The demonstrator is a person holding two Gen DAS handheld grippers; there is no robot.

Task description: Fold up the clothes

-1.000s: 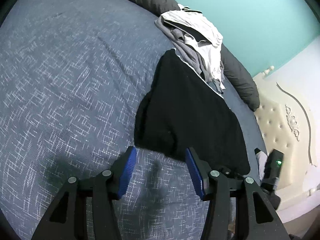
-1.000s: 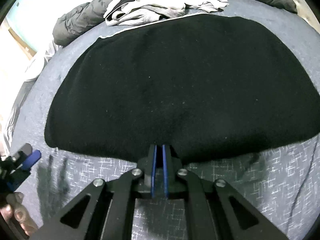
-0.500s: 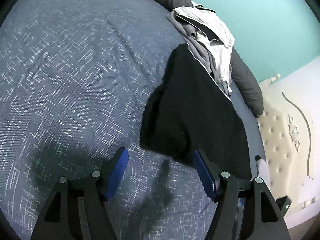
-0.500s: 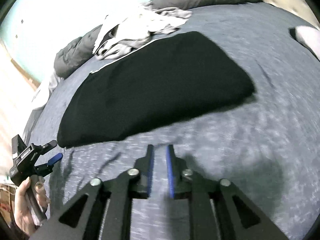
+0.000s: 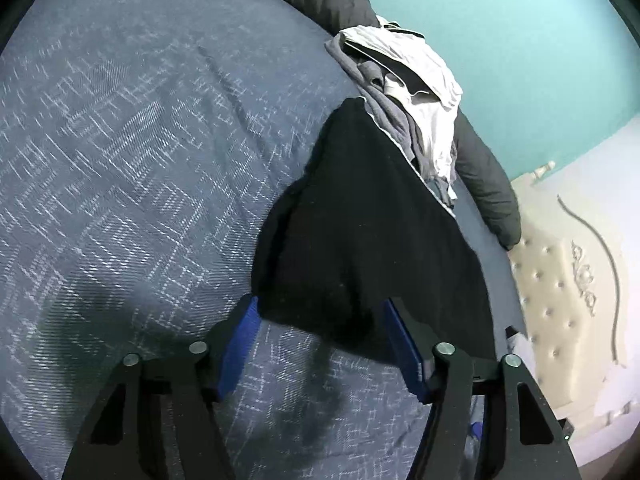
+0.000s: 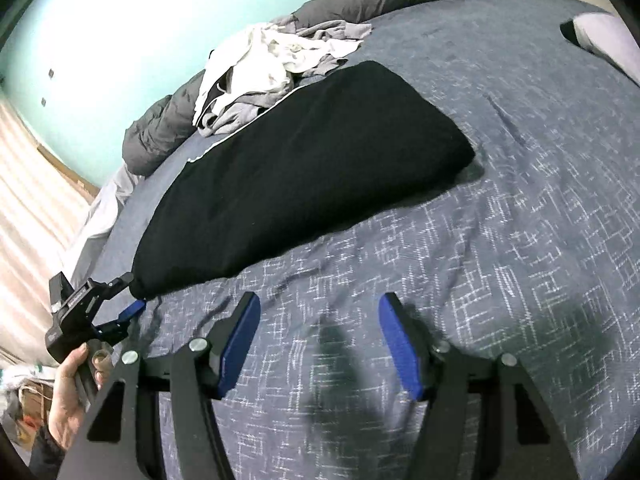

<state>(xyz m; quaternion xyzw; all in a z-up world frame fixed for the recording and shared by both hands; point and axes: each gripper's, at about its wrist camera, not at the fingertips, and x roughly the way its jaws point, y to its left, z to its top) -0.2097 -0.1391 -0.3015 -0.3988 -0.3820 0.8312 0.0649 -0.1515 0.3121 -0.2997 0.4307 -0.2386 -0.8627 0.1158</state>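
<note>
No readable text, labels, brands or numbers in either view. The left gripper (image 6: 94,312) body, seen in the right wrist view, carries a small pale marking on its side, too small and blurred to read. The bedspread (image 5: 120,168) shows only a woven white line pattern, no letters. The headboard (image 5: 560,280) has a carved ornament, not writing.
</note>
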